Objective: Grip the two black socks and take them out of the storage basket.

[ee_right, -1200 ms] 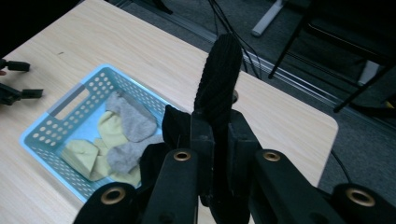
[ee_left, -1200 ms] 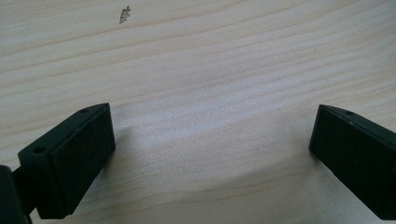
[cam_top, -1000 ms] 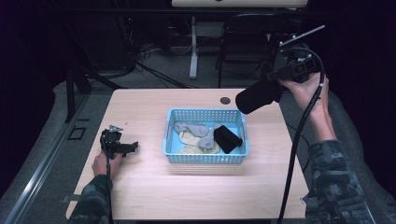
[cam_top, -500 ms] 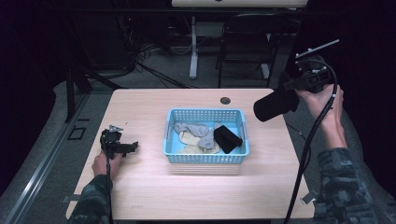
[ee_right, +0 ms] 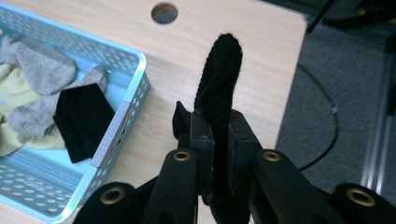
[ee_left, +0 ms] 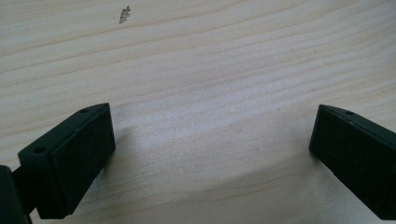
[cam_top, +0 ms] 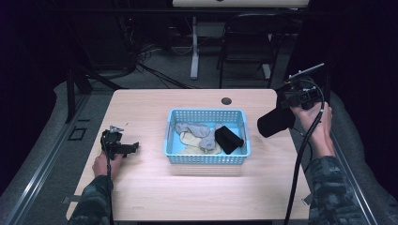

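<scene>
While our left gripper [cam_top: 123,147] rests on the pale wooden table [cam_top: 197,197] at nine o'clock with jaws spread wide and empty, our right gripper [ee_right: 218,122] is clamped on a black knitted sock [ee_right: 218,79], held above the table's three o'clock edge, just right of the light blue perforated plastic basket [cam_top: 206,159] of socks.

No readable txt, labels, brands or nos. anywhere on table, basket or grippers.

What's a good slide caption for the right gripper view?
Right gripper shut on a black sock above the table, beside the blue basket of socks.
</scene>
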A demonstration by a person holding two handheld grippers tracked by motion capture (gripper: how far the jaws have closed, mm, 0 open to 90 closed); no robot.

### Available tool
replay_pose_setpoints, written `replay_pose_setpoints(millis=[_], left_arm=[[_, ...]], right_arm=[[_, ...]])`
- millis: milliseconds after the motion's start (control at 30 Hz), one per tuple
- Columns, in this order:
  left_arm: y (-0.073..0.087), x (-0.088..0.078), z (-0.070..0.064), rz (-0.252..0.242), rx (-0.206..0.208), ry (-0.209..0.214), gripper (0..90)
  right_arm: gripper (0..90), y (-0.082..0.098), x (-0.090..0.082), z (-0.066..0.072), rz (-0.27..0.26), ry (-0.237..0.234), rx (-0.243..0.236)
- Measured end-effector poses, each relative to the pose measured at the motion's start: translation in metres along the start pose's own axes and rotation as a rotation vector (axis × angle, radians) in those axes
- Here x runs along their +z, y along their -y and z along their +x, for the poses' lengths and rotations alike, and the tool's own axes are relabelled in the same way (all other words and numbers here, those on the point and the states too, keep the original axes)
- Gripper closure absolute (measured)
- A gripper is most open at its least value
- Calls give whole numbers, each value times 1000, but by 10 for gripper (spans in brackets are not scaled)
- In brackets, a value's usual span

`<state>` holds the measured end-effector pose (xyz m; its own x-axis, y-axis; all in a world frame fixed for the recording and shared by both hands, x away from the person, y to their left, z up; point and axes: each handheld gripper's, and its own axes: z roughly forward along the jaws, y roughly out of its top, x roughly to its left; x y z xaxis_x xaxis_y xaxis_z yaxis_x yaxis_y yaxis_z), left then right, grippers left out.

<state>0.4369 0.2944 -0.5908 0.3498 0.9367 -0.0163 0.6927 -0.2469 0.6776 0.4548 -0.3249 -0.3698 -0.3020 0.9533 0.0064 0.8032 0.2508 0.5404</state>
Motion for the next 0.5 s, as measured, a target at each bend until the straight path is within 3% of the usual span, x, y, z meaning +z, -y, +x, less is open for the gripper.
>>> replay_pose_setpoints(millis=[500], left_arm=[[0, 0, 0, 0, -1, 0, 1]], right_arm=[[801, 29, 71, -8, 168, -19, 81]])
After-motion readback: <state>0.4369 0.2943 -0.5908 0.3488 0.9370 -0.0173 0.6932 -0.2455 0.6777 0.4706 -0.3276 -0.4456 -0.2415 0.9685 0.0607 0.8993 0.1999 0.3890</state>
